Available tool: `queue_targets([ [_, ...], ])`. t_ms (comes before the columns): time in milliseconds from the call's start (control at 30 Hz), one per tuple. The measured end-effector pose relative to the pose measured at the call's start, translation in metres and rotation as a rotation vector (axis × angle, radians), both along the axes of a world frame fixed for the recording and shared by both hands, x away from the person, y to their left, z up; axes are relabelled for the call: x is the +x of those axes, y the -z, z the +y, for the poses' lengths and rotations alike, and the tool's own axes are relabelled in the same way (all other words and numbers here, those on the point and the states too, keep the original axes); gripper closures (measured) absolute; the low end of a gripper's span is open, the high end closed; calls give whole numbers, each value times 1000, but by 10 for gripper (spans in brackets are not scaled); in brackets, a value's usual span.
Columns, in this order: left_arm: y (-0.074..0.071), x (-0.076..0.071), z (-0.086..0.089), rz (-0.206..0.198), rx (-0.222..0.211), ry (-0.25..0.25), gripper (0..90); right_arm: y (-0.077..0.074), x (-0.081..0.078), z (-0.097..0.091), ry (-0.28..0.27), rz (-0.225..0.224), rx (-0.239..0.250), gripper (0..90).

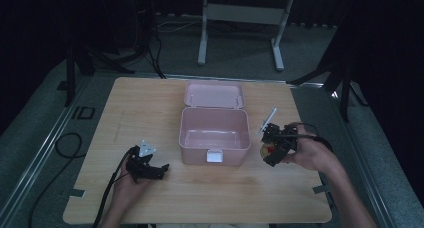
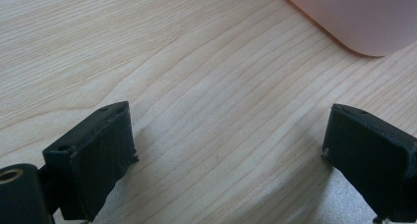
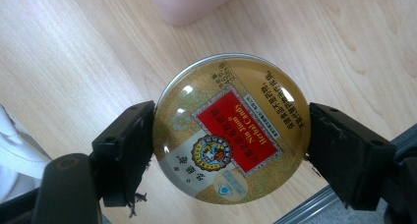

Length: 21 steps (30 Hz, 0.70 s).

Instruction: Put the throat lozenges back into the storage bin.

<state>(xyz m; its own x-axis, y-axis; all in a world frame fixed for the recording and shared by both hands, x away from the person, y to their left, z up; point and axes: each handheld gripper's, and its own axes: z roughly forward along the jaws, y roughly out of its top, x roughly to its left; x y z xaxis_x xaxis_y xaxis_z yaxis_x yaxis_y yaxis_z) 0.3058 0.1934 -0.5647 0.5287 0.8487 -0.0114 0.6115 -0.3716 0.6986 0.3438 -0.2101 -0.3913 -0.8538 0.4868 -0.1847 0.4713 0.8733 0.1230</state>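
High view dim overall, surroundings nearly black, floor murky grey. Table lit moderately from above, soft and even, no hard shadows; faint shade under the pink box. Low resolution, slight softness everywhere, fine detail lost on the left hand-held gripper and right hand-held gripper.

Left gripper view brighter, warm wood tone, grain sharp mid-frame. Near jaws slightly soft, dark, little surface detail. Soft shadows on wood beside each jaw.

Right gripper view well lit. Candy tin in sharp focus, print legible, small white glare spots on domed lid upper left. Background wood mildly blurred, top edge box corner out of focus.
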Motion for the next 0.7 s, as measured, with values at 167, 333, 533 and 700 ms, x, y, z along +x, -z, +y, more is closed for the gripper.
queue_targets([
  [167, 0, 0, 0, 0, 0, 0, 55, -6, 4, 2, 1, -5, -3, 209],
  [333, 0, 0, 0, 1, 1, 0, 55, -11, 8, 5, 1, -9, -1, 210],
  [533, 0, 0, 0, 0, 1, 0, 55, -16, 12, 6, -2, -15, 1, 210],
  [700, 0, 0, 0, 0, 1, 0, 55, -20, 14, 8, 1, -20, 7, 210],
])
